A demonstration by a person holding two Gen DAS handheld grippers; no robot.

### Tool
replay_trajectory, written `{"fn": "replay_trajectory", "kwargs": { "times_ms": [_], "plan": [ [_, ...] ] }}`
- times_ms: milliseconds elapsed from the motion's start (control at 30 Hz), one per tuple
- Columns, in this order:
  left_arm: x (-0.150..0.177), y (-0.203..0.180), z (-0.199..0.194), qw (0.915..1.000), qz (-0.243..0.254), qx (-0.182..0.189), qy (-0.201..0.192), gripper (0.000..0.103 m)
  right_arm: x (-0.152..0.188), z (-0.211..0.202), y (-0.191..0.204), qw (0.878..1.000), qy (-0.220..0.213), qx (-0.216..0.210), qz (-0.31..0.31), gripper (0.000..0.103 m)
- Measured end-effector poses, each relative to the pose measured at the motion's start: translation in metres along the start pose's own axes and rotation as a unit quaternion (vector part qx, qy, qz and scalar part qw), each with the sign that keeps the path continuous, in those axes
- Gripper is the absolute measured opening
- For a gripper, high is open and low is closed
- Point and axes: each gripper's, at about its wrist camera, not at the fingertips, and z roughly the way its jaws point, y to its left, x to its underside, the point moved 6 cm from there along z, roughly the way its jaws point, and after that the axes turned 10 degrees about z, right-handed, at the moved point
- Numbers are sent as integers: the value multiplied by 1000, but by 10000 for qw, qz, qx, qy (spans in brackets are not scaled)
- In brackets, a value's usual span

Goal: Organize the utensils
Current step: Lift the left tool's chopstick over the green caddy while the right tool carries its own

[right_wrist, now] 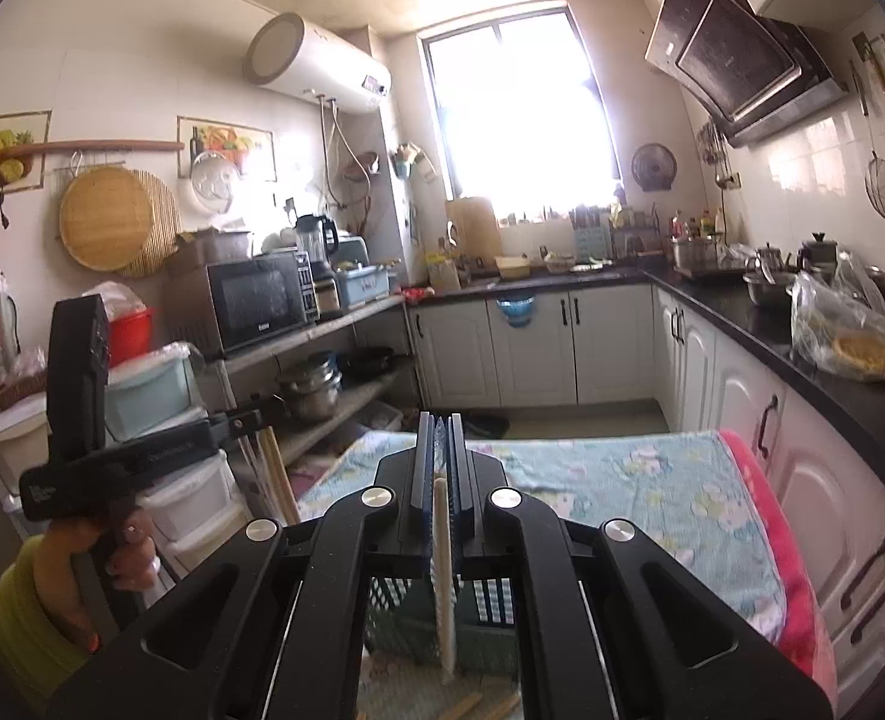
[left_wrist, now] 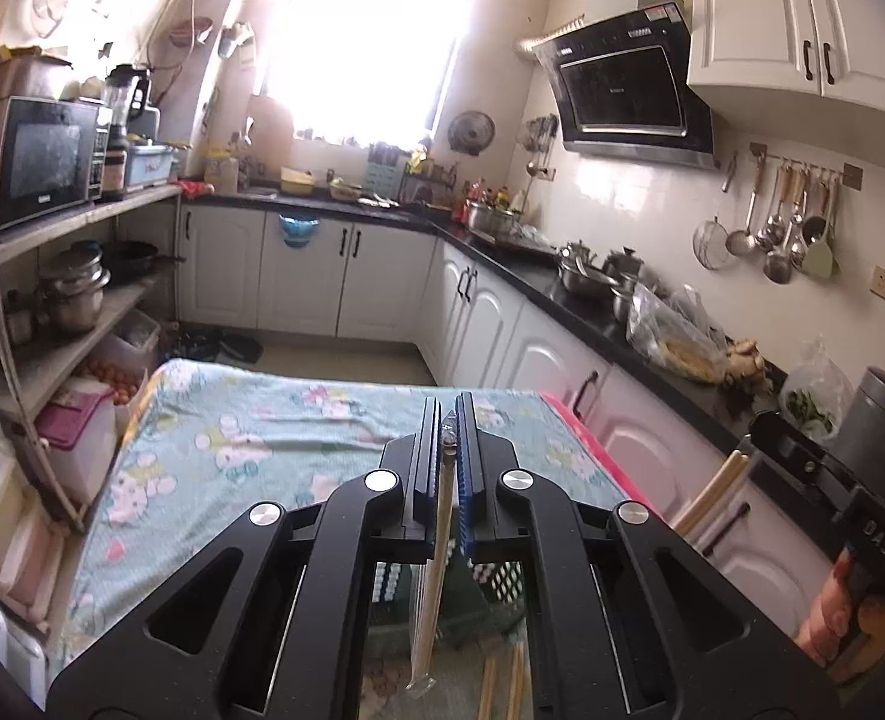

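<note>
Microwave (left_wrist: 31,159): boxy, dark glass door, on the upper plank of an open shelf at far left.
Steel pots (left_wrist: 73,288): stacked, rounded, dull shine, on the shelf below.
Table cloth (left_wrist: 232,438): soft, rumpled fabric, pale teal with cartoon print, draped over the table; a pink edge shows on its right side.
Left gripper (left_wrist: 448,420): matte black plastic arms with round silver pins; jaws pinched nearly together on a thin item.
Wrapped chopsticks, left (left_wrist: 436,570): long pale sticks in a clear crinkled sleeve, clamped near the top between the left pads, hanging down above the basket.
Basket (left_wrist: 502,585): dark green plastic lattice, seen below between the gripper arms, resting on the cloth.
Loose chopsticks (left_wrist: 517,684): bare light wood, lying under the left gripper at the frame bottom.
Right gripper (right_wrist: 440,420): same black build, blue ribbed pads; jaws narrow, closed on a stick.
Wrapped chopsticks, right (right_wrist: 444,570): slim cream-coloured length, held upright, lower end hanging in front of the basket.
Counter (left_wrist: 562,288): glossy black slab on white panelled cabinets.
Ladles (left_wrist: 772,228): metal, hung from a wall rail.
</note>
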Motion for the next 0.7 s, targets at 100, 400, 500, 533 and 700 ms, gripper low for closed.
{"fn": "replay_trajectory", "kwargs": {
  "times_ms": [100,400,500,533,700],
  "plan": [
    [-11,2,3,9998,10,-142,-143,3,-11,4,0,10000,-77,4,12,4],
    [-34,6,14,9984,11,-398,-412,3,-35,25,3,9999,-141,-32,64,4],
    [-33,9,24,9983,34,-412,-402,3,-33,37,1,10000,-33,-13,89,4],
    [-31,11,29,9984,19,-413,-374,3,-31,42,-1,9999,24,9,116,4],
    [-17,18,51,9992,-56,-314,-232,3,-16,63,-10,9991,291,97,280,4]
  ]
}}
